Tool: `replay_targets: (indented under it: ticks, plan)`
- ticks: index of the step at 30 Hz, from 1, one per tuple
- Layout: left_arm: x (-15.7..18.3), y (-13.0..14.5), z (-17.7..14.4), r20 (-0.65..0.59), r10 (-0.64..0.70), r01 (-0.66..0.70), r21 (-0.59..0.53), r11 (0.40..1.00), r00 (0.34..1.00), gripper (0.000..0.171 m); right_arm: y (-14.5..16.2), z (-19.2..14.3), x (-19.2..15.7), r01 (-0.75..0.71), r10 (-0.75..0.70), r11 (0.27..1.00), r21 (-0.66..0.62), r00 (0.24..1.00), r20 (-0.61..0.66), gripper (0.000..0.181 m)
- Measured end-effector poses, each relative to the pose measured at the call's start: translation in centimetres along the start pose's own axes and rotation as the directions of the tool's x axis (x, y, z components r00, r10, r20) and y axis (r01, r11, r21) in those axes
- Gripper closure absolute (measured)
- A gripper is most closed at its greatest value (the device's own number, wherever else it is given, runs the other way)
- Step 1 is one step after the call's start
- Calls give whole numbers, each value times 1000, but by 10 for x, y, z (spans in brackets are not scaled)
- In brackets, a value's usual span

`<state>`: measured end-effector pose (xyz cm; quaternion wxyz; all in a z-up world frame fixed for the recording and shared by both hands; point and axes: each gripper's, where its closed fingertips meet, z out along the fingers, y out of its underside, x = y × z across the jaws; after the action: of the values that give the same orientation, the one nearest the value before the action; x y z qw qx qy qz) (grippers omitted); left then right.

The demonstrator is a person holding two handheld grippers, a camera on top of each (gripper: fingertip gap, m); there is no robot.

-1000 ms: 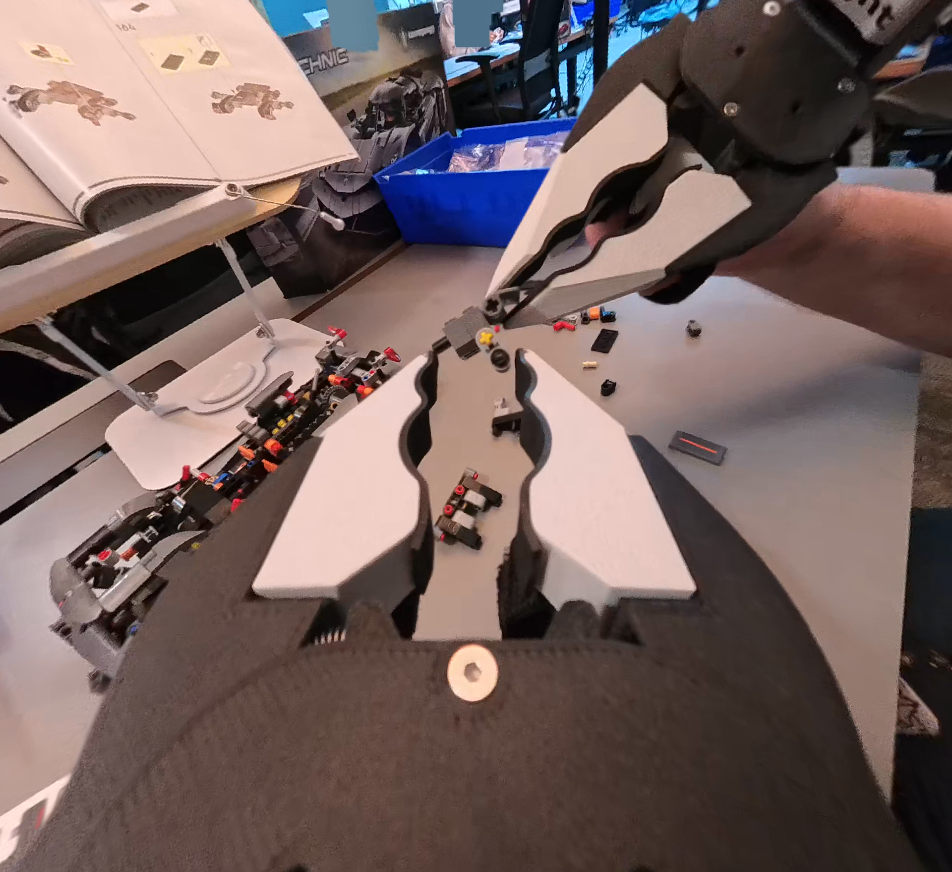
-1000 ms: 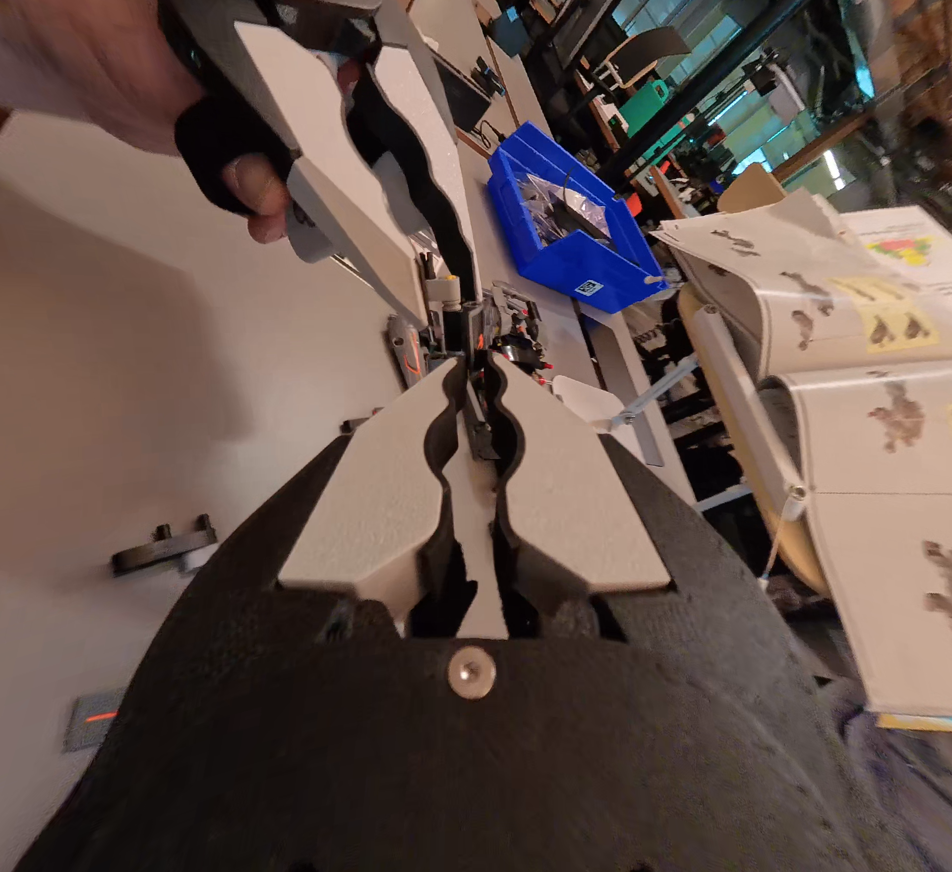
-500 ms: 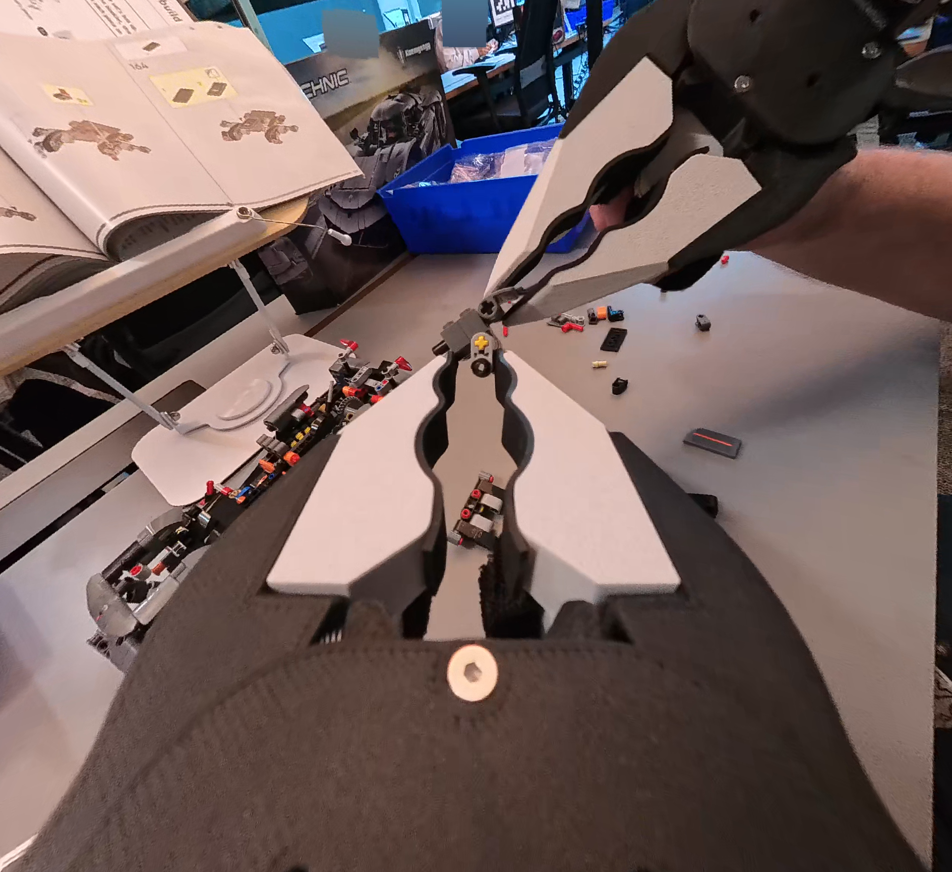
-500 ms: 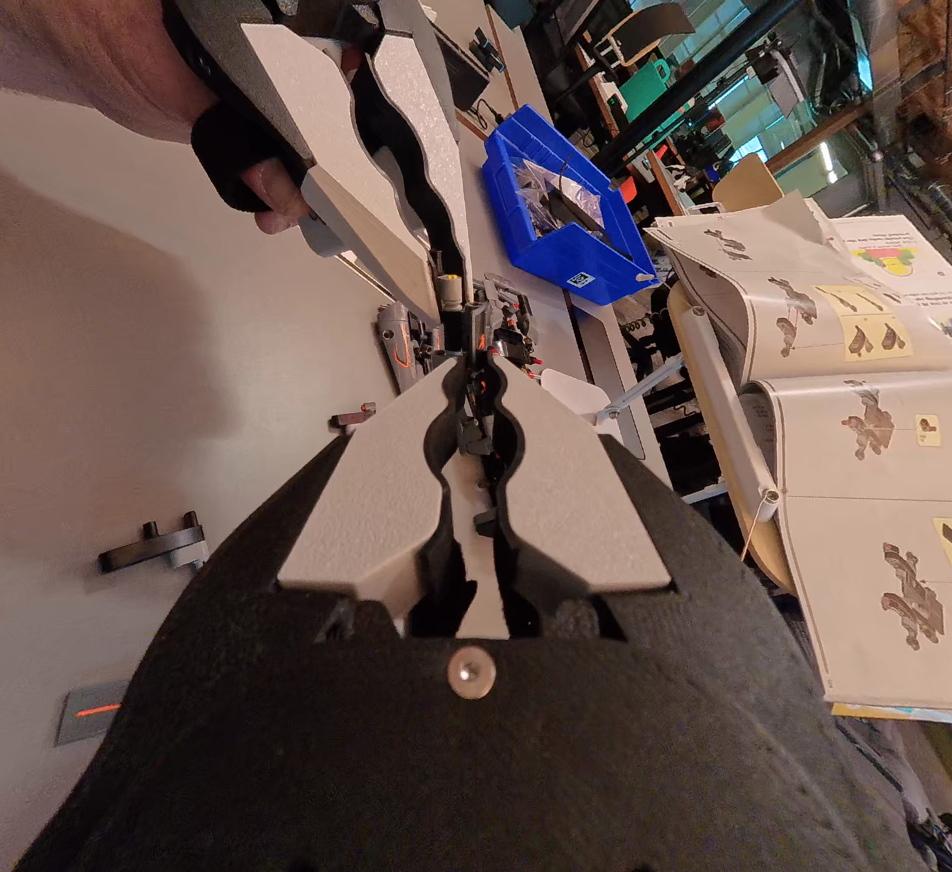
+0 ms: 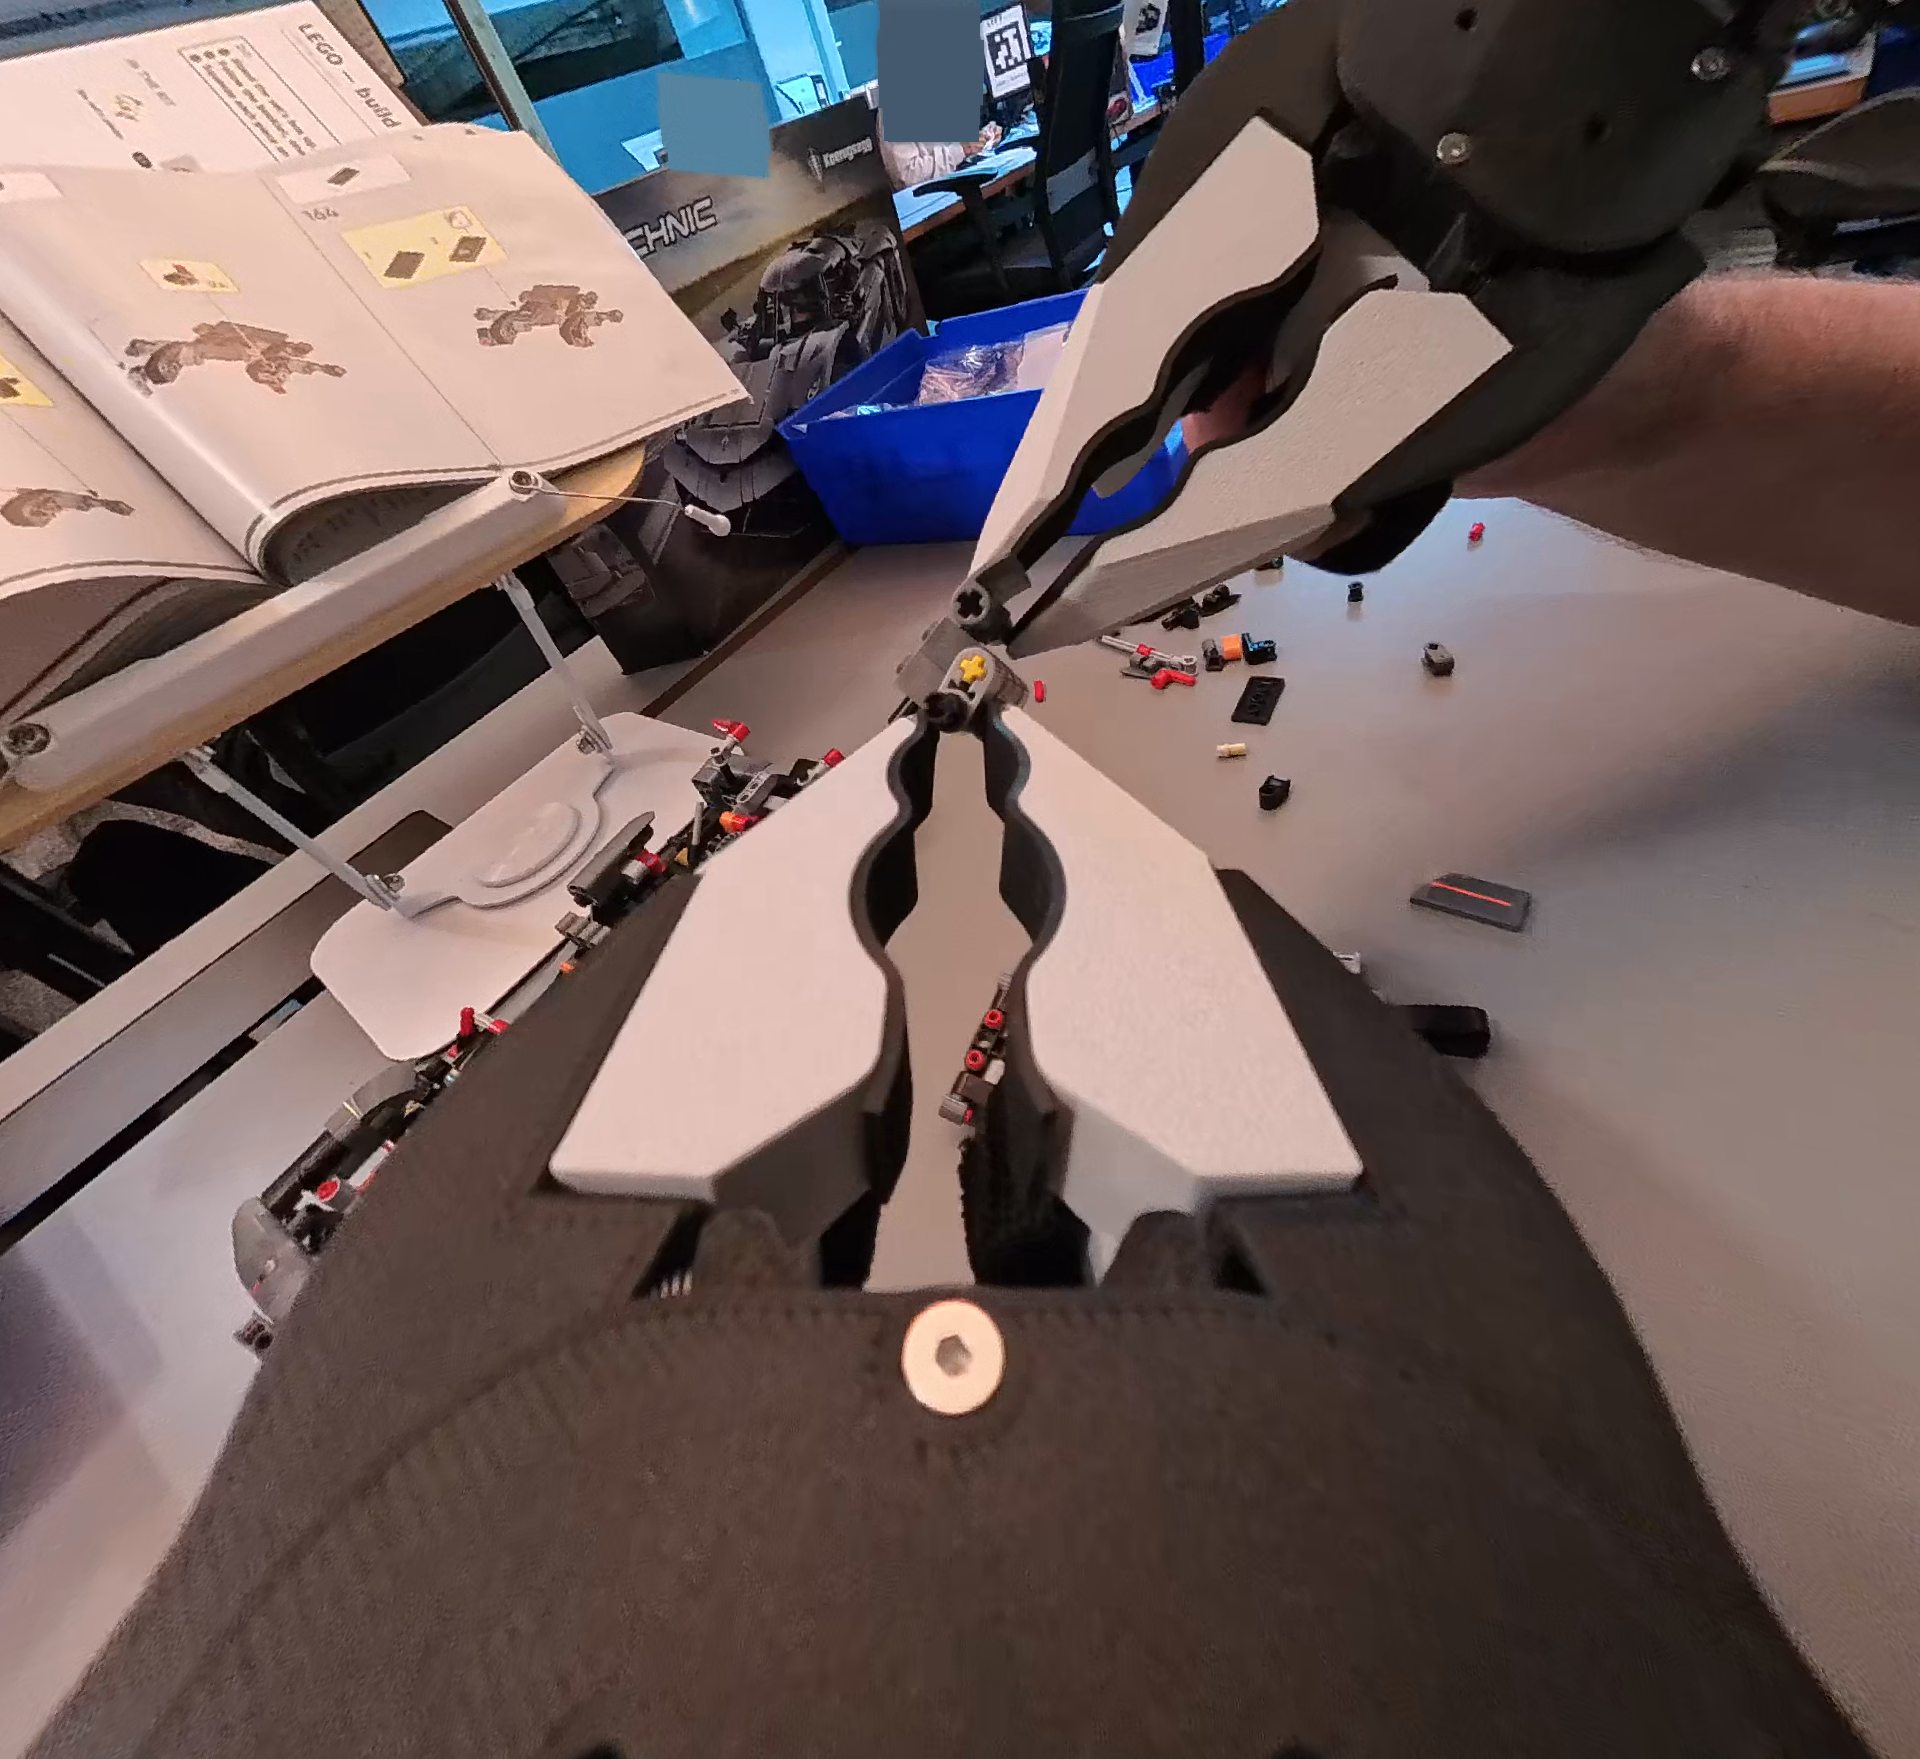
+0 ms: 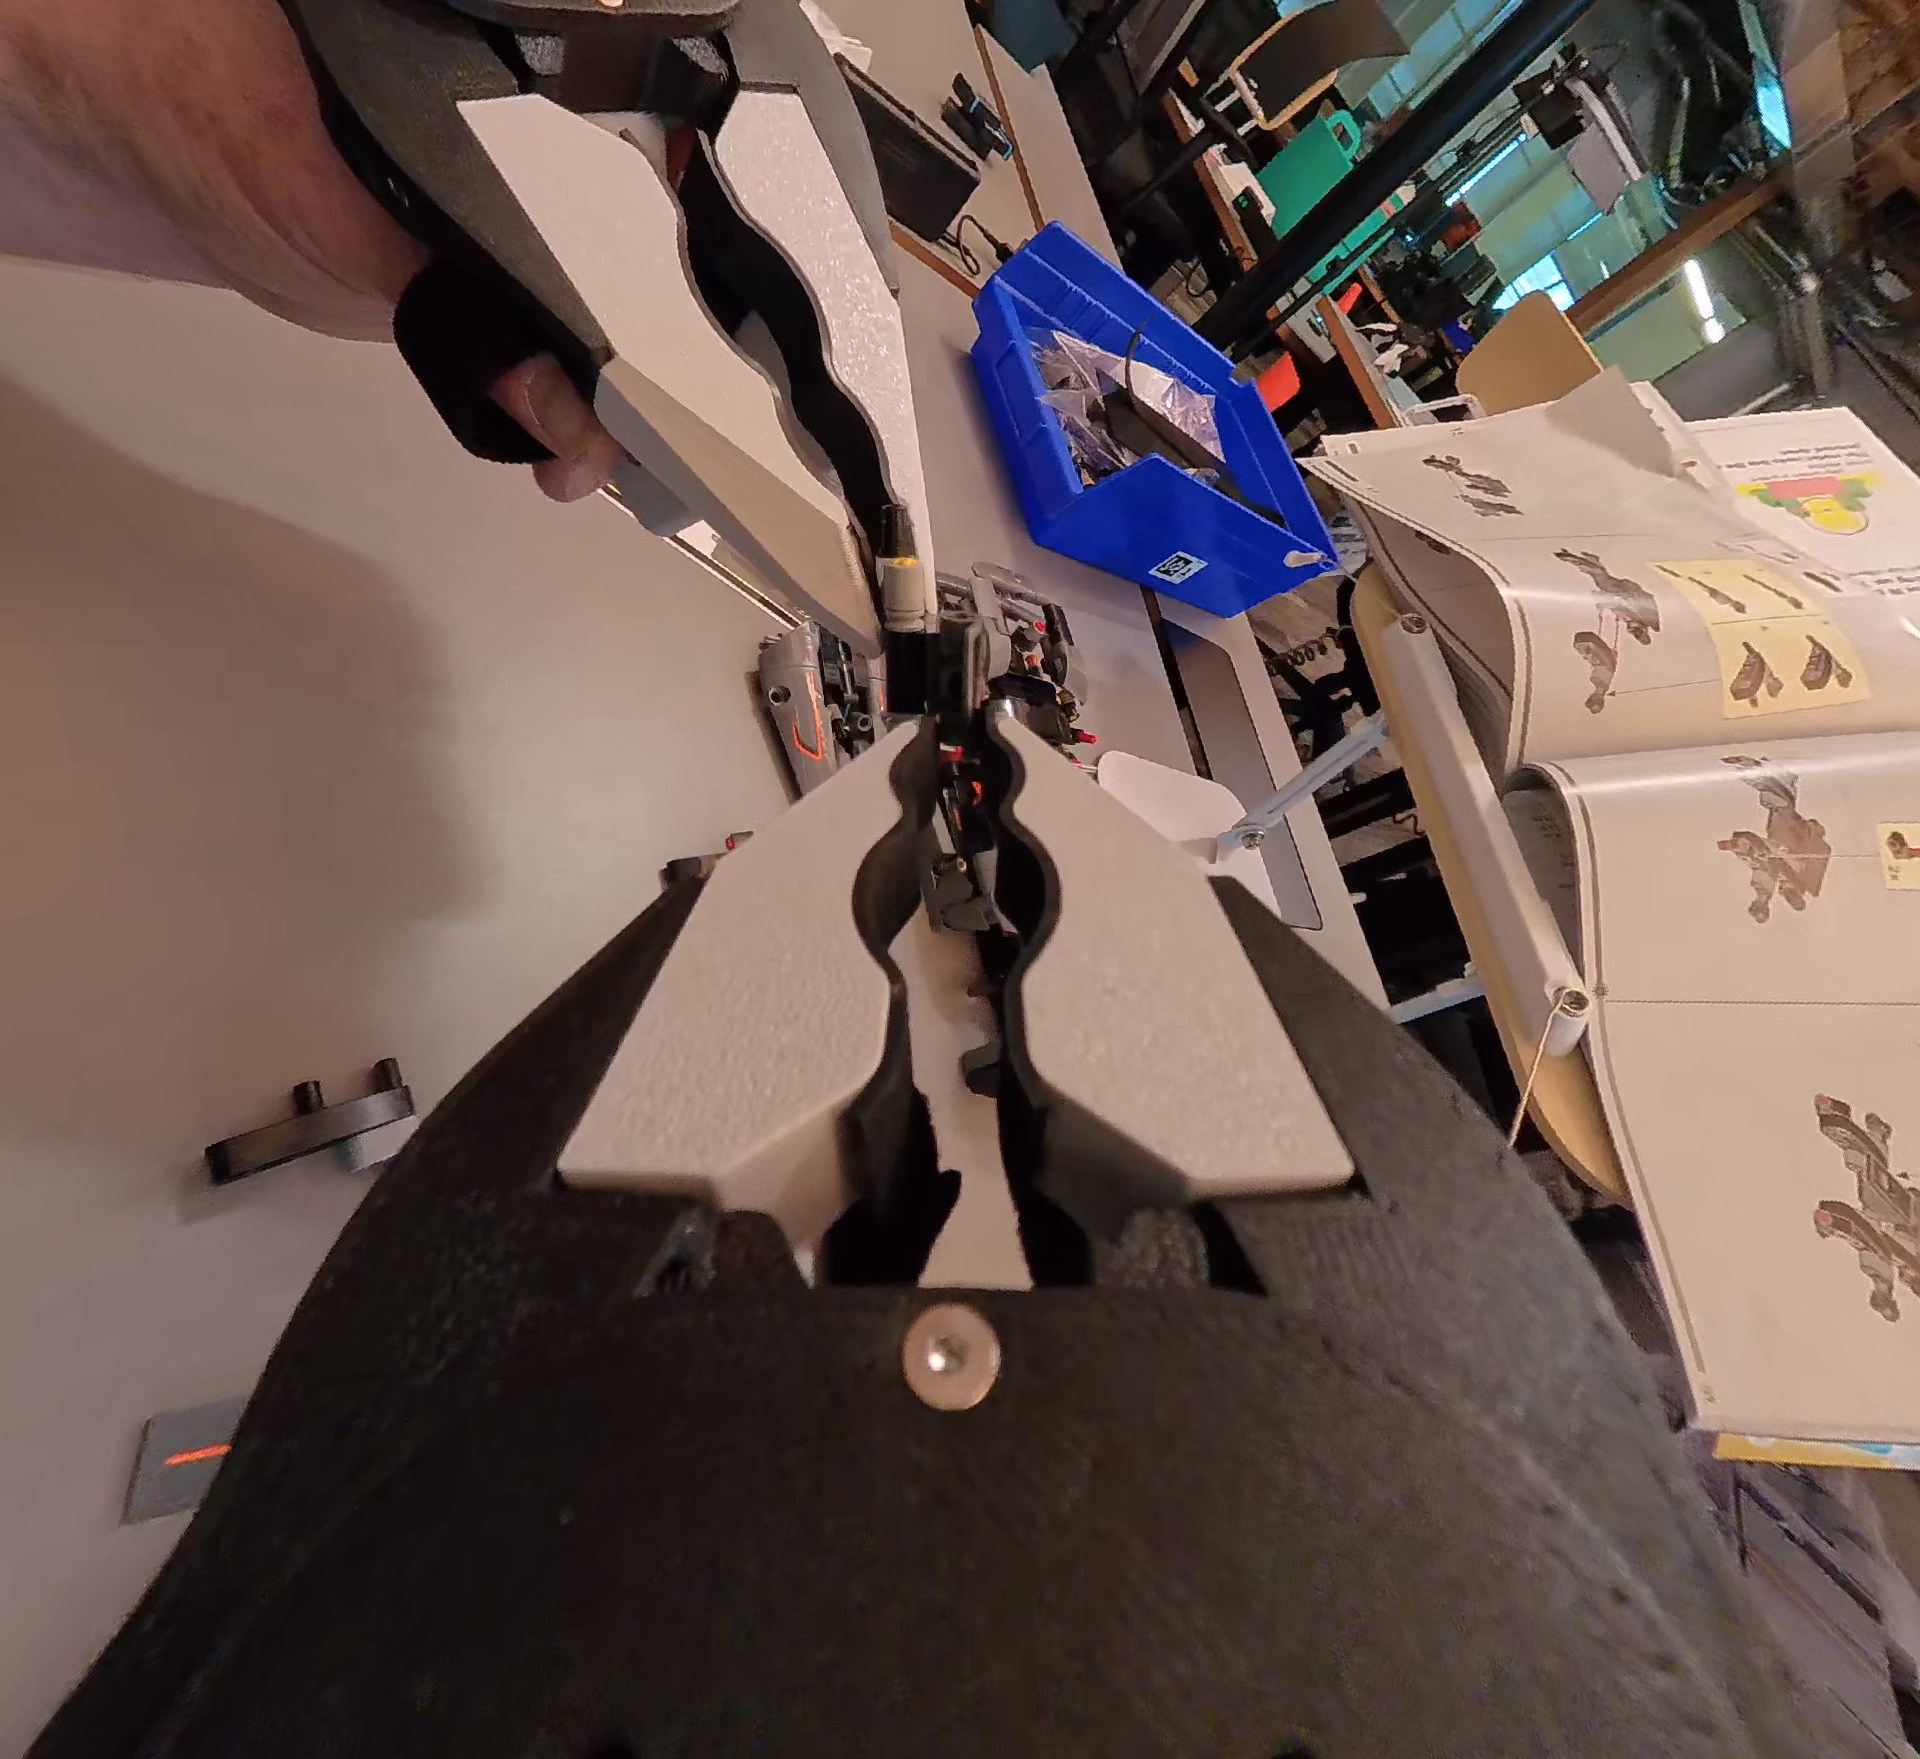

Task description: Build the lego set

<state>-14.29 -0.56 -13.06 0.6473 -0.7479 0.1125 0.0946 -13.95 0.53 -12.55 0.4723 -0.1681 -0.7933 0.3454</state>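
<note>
1. The small grey Lego connector assembly with a yellow axle end (image 5: 961,670) is held in the air above the grey table (image 5: 1558,1034), its long axis running from one gripper tip to the other.
2. The left gripper (image 5: 954,720) is clamped on its near end; the right gripper (image 5: 995,616) is clamped on its far end.
3. Beneath and to the left lies the dark partly built Lego vehicle (image 5: 623,878).
4. Small loose Lego pieces (image 5: 1210,655) lie beyond the tips, and a blue plastic bin (image 5: 914,462) stands behind them.
5. An open instruction booklet (image 5: 364,327) rests on a stand at left.

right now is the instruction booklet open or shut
Open: the instruction booklet lies spread on its stand, printed pages facing up in both views.
</note>
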Motion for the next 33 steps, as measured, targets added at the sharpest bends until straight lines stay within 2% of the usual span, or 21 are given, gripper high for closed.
replay_targets:
  ticks: [5,9,15,20,23,25,29,33]
  plan:
    - [0,-4,0,-6,47,-47,-6,999,999,165,-2,-3,1,-45,43,999,30,998,46,177]
    - [3,-6,-1,-21,149,-149,-35,988,989,166,-3,-6,0,-123,112,990,75,984,138,177]
    - [10,-9,-3,-31,391,-392,-108,914,920,167,-3,-11,-6,-233,187,966,114,930,316,176]
    - [14,-5,-2,-66,501,-505,-140,852,863,168,-1,-12,-11,-291,225,952,95,876,427,174]
    - [16,-4,-3,-95,515,-524,-145,839,852,170,3,-10,-14,-329,269,943,45,837,477,165]
    - [16,-3,-2,-93,523,-532,-157,832,847,171,8,-7,-10,-325,279,945,29,851,444,159]
    - [16,1,1,-72,520,-524,-168,835,851,171,4,-9,-13,-302,252,951,61,876,413,181]
    - [22,21,5,-107,437,-449,-188,873,893,171,26,-1,-21,-303,292,953,-31,880,374,181]
